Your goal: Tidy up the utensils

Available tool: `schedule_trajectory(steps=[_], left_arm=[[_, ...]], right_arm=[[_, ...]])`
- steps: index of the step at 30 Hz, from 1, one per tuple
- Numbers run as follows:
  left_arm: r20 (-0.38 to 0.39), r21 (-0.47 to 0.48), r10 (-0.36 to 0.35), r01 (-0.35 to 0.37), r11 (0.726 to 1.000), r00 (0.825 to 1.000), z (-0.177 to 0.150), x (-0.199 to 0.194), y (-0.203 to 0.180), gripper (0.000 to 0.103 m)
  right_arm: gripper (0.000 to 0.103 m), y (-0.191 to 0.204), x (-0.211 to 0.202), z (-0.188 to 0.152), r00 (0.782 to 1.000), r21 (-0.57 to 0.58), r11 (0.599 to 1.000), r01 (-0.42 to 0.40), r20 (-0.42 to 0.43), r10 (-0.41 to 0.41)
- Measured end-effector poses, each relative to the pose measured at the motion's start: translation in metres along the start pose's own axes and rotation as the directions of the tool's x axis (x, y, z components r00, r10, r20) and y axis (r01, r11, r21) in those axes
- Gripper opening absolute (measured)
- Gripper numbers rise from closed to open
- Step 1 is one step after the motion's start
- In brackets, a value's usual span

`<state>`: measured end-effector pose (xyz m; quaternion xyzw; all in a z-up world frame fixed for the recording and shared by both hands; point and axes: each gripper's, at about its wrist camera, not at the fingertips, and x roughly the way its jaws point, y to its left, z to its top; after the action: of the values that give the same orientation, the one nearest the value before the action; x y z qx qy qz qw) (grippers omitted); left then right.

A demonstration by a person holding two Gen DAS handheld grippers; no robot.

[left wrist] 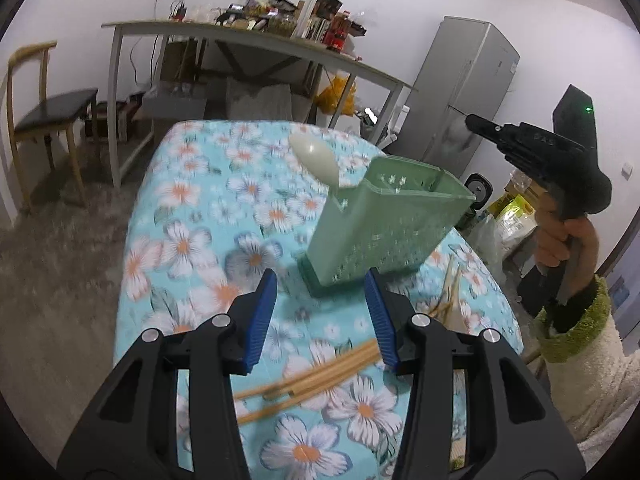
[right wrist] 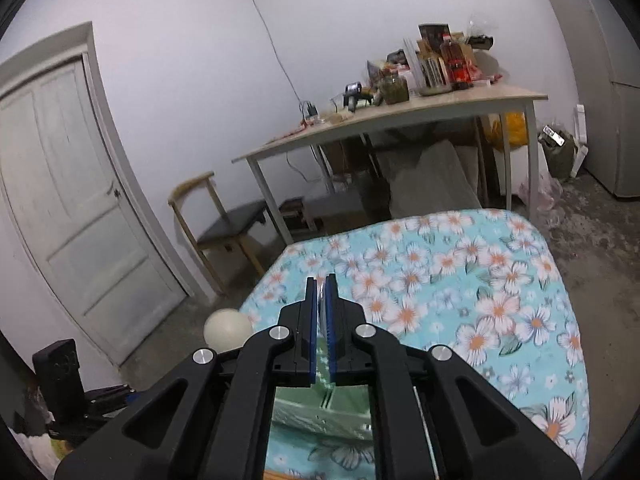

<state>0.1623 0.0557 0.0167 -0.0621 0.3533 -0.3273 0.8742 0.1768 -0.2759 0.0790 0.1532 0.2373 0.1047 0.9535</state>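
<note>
We find the green holder (left wrist: 384, 224) standing on the floral table (left wrist: 192, 216), tilted in the left view, with a pale spoon (left wrist: 316, 158) leaning out of its far compartment. Several wooden chopsticks (left wrist: 320, 372) lie loose on the cloth on the near side of the holder, directly below the left tool (left wrist: 322, 320), whose blue pads are spread wide and hold nothing. The right tool (right wrist: 321, 320) is above the holder with its pads nearly together; something thin and pale seems pinched between them, but we cannot tell what. We judge two risks: the light holder may tip if the left tool brushes it, and thin chopsticks lying flat may slip or scatter under a shallow pinch.
</note>
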Motion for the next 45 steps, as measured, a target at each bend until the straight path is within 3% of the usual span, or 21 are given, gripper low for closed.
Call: schedule_trajectory(steps=[1,3,5,15,22,32,45], left_arm=[[-0.003,-0.004,0.001,-0.001,1.000,1.000,-0.004,0.001,0.000,0.044],[-0.008,-0.005,0.007,-0.007,1.000,1.000,-0.009,0.003,-0.001,0.044],[-0.006,-0.008,0.002,-0.002,1.000,1.000,-0.014,0.003,-0.004,0.044],[-0.015,0.011,-0.024,0.024,1.000,1.000,-0.024,0.009,-0.018,0.046],[-0.033,0.012,-0.034,0.034,0.999,0.999,-0.032,0.013,-0.024,0.047],[-0.059,0.009,-0.035,0.035,0.999,0.998,-0.046,0.016,-0.031,0.048],[-0.113,0.019,-0.073,0.075,0.997,0.991,-0.066,0.022,-0.042,0.048]], right_arm=[[0.008,0.000,-0.001,0.000,1.000,-0.004,1.000,0.005,0.000,-0.005],[0.033,0.001,-0.009,-0.001,1.000,-0.003,1.000,0.009,0.013,-0.009],[0.039,0.001,-0.020,0.000,0.999,0.000,1.000,0.015,0.042,-0.015],[0.049,-0.009,-0.069,-0.029,0.997,0.060,0.997,0.053,0.048,-0.056],[0.053,-0.014,-0.075,-0.082,0.990,0.084,0.989,0.125,-0.068,-0.120],[0.057,-0.013,-0.058,-0.166,0.945,0.104,0.975,0.197,-0.285,-0.160],[0.060,-0.001,-0.056,-0.214,0.898,0.045,0.967,0.252,-0.383,-0.216]])
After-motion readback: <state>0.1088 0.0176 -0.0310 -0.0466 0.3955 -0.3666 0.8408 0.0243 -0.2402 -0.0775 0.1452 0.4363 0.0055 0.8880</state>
